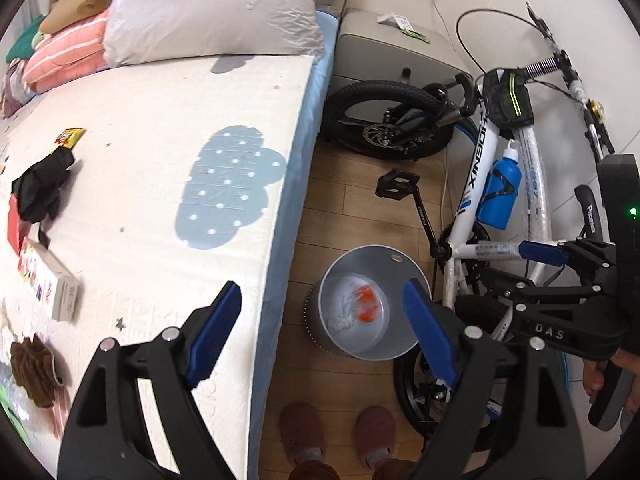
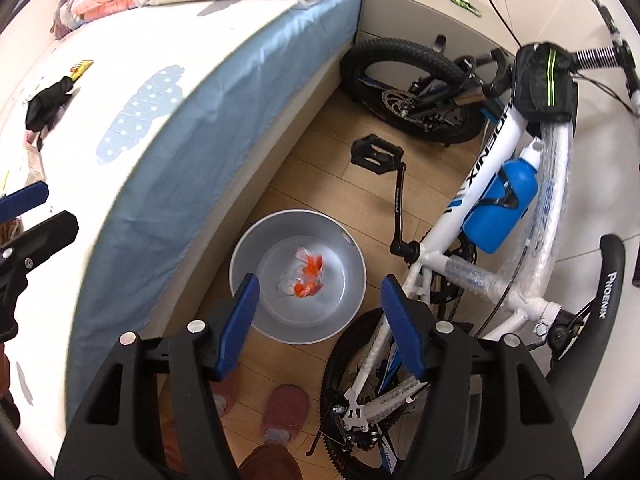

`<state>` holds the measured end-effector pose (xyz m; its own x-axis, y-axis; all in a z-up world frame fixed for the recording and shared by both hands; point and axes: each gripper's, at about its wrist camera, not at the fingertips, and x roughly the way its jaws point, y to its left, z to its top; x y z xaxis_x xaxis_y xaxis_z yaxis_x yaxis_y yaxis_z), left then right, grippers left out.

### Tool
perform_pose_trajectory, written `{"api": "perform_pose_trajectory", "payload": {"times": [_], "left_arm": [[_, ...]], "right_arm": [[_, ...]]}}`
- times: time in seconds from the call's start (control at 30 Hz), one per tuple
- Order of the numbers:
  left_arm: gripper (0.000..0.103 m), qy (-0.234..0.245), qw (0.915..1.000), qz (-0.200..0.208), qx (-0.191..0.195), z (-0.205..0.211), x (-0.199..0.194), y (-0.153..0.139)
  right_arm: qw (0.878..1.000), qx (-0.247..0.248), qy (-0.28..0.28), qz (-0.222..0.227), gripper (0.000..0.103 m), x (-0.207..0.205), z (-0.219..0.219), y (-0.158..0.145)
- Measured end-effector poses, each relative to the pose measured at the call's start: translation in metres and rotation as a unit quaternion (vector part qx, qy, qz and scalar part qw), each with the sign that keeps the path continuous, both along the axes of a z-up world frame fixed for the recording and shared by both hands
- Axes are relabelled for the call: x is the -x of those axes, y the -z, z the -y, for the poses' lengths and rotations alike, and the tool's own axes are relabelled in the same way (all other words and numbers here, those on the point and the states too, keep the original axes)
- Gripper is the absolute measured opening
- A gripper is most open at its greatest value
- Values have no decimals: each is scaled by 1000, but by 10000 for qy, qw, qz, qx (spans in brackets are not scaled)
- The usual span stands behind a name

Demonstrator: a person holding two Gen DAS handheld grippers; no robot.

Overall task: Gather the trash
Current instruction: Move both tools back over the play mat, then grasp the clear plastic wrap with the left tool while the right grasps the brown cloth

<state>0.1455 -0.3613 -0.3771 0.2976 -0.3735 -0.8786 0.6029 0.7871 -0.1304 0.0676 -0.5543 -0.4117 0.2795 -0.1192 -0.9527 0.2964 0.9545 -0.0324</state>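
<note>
A round grey metal bin (image 1: 400, 268) (image 2: 344, 276) stands on the wooden floor between the bed and a bicycle. An orange-and-clear wrapper (image 1: 366, 304) (image 2: 308, 276) lies at its bottom, beside a crumpled whitish scrap (image 1: 340, 322). My left gripper (image 1: 322, 292) hangs open over the bin with nothing between its blue pads. My right gripper (image 2: 320, 284) is also open and empty above the bin. On the bed lie a yellow wrapper (image 1: 70, 136), a black crumpled item (image 1: 42, 188), a small carton (image 1: 52, 280) and a brown crumpled lump (image 1: 34, 372).
A white bicycle (image 1: 480, 184) (image 2: 500, 208) with a blue bottle (image 2: 504, 204) fills the floor right of the bin. A grey nightstand (image 1: 392, 48) stands behind it. Pillows (image 1: 208, 8) are stacked at the bed's head. The person's slippered feet (image 2: 284, 408) stand near the bin.
</note>
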Motion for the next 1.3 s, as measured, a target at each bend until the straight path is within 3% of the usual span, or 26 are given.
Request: {"api": "perform_pose_trajectory", "payload": {"times": [0.23, 0.4, 0.57, 0.8, 0.93, 1.1, 1.3], "left_arm": [[88, -734, 9971, -50, 219, -35, 11, -33], [88, -1545, 9877, -90, 238, -79, 24, -57], [89, -2499, 9683, 26, 17, -141, 41, -82], [89, -3746, 9261, 409, -192, -255, 51, -118], [89, -4146, 9084, 508, -196, -314, 52, -124], [90, -4403, 8971, 367, -22, -368, 45, -121], [90, -4421, 8965, 270, 115, -411, 26, -110]], "right_arm": [[9982, -108, -544, 205, 63, -2, -30, -46], [9922, -205, -1148, 439, 65, -8, -67, -80], [9777, -289, -1945, 743, 66, -19, -118, -111], [9460, -389, -3014, 1132, 67, -49, -227, -148], [9269, -439, -3513, 1246, 68, -68, -303, -159], [9129, -448, -3874, 1208, 68, -86, -387, -160], [9081, -351, -4048, 1014, 68, -106, -444, -146]]}}
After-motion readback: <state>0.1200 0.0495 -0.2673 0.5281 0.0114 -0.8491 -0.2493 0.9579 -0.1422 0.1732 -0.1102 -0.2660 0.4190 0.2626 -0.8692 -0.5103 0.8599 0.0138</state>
